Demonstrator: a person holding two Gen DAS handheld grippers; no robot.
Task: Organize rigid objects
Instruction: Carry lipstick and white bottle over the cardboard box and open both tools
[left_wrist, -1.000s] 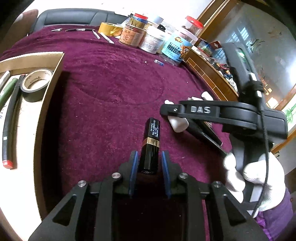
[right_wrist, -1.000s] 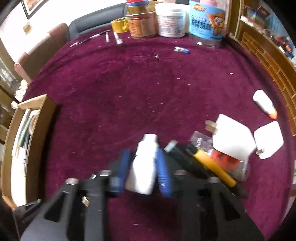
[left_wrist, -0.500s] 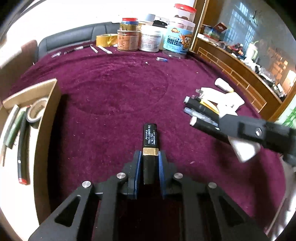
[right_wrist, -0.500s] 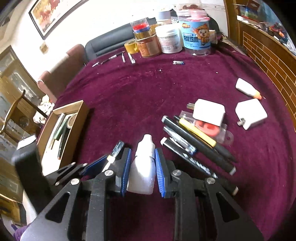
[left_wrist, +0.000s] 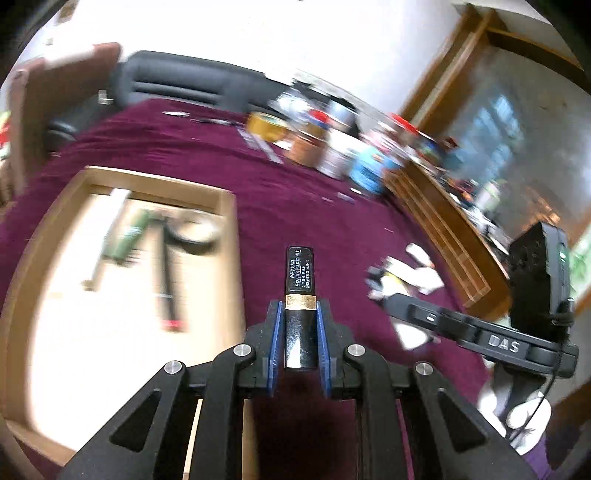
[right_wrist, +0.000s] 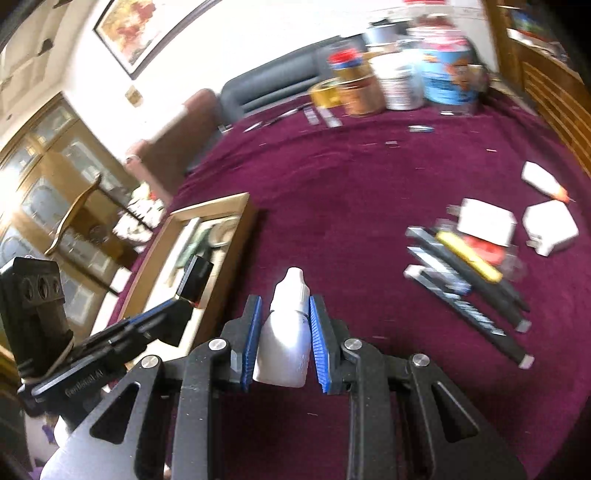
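Observation:
My left gripper is shut on a black lipstick tube with a gold band, held in the air beside the right wall of the wooden box. My right gripper is shut on a small white dropper bottle, held above the purple cloth to the right of the same box. The left gripper also shows in the right wrist view, over the box. The right gripper shows at the right of the left wrist view.
The box holds a tape roll, a green marker and a black pen. Pens and a yellow knife, white chargers and a glue bottle lie at the right. Jars stand at the far edge.
Both grippers have swung left toward the wooden box, each still holding its object. The box now fills the left of the left wrist view.

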